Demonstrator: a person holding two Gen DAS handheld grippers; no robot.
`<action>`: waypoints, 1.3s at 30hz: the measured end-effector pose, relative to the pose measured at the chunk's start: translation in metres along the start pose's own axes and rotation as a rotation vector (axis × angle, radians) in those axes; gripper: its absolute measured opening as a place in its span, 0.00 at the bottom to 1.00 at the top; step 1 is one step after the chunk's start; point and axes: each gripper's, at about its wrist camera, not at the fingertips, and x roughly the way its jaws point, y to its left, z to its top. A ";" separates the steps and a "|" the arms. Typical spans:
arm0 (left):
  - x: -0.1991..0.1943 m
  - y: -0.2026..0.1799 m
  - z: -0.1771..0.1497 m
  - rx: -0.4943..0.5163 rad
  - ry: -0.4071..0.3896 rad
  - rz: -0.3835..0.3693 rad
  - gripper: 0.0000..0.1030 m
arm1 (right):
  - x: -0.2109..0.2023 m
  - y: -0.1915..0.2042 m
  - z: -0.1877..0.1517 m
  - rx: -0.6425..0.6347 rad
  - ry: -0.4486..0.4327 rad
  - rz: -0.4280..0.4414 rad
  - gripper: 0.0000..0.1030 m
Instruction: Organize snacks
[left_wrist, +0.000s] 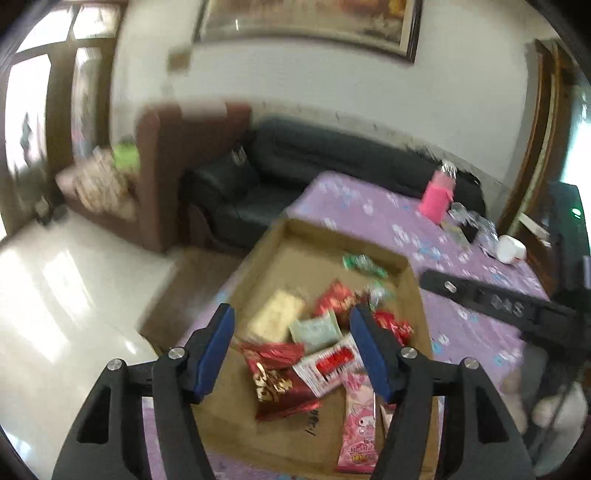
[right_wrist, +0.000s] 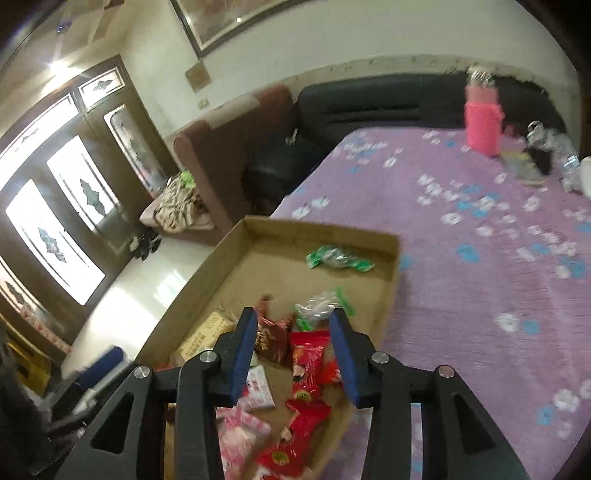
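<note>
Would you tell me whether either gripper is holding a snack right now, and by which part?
Nothing is held. The left gripper and the right gripper both stand open above the snacks in the cardboard tray.

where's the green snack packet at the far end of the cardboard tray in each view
Left wrist: the green snack packet lies upper centre-right, near the far wall of the cardboard tray, beyond the open left gripper.
Right wrist: the green snack packet sits at centre, above the open right gripper.
Shared landmark: the pink bottle on the purple cloth.
</note>
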 end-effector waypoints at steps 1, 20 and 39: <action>-0.020 -0.008 -0.001 0.028 -0.084 0.061 0.77 | -0.014 0.001 -0.004 -0.014 -0.026 -0.011 0.43; -0.114 -0.048 -0.031 -0.049 -0.047 0.197 1.00 | -0.125 0.013 -0.129 -0.124 -0.097 -0.192 0.76; -0.106 -0.053 -0.047 -0.013 0.014 0.259 1.00 | -0.106 0.040 -0.140 -0.217 0.004 -0.256 0.76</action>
